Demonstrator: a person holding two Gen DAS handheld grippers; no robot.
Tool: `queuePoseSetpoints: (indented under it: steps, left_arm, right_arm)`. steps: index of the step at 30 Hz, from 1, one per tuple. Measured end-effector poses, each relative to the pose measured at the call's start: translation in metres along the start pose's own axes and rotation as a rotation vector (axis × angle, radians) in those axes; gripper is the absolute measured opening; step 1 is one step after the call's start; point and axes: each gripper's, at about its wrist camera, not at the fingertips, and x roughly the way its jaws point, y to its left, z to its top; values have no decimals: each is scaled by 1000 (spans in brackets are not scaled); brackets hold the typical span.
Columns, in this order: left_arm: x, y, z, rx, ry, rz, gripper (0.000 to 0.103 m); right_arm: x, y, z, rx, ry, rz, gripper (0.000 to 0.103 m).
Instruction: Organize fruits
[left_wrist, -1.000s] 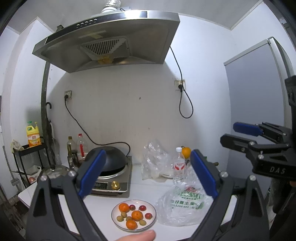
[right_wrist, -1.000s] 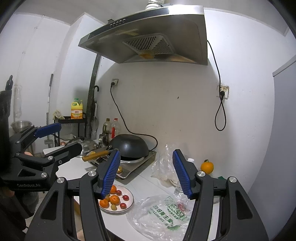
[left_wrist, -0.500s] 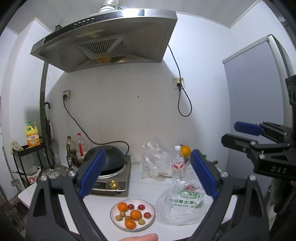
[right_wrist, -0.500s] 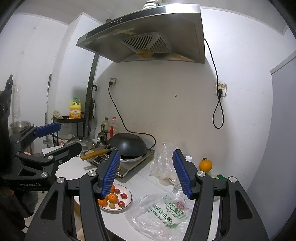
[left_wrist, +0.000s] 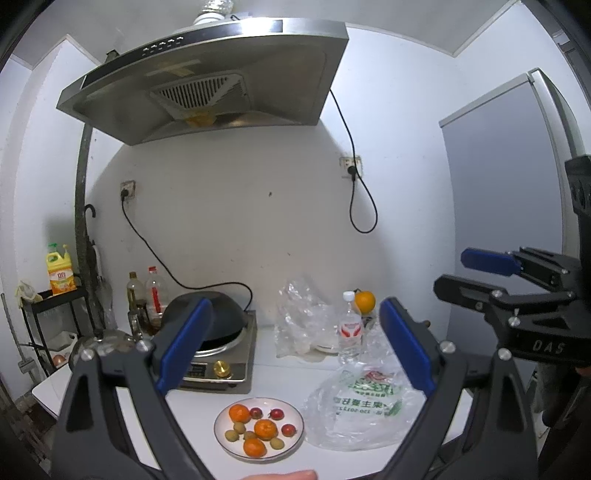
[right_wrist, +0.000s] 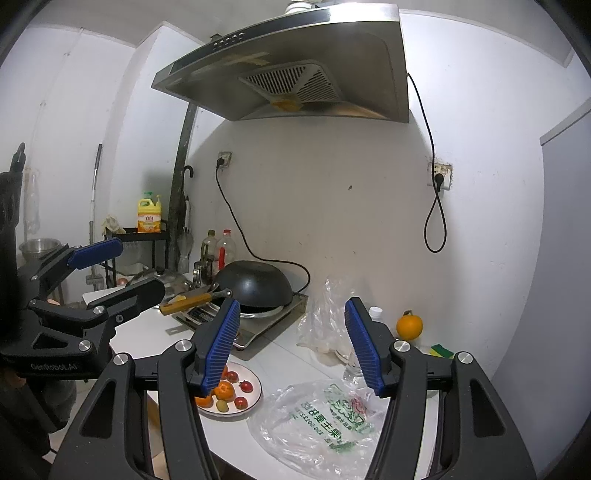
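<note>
Flanking the plate (left_wrist: 258, 428) are a bag (left_wrist: 362, 406) right and cooker (left_wrist: 221, 354) far left; left gripper (left_wrist: 295, 347) wide, right gripper (right_wrist: 291, 343) half-open, both empty, scene unchanged.

White counter (left_wrist: 288, 380), fruit plate (left_wrist: 295, 441), plastic bag (left_wrist: 365, 402), induction cooker (left_wrist: 225, 363)
</note>
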Motion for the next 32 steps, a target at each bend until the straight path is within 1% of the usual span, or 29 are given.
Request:
queuePoseSetpoints:
  steps: [32]
  left_arm:
    - [4,-1,-4,-17,16,-3,93]
  right_arm:
    - [6,-1,-4,-2,21,0,63]
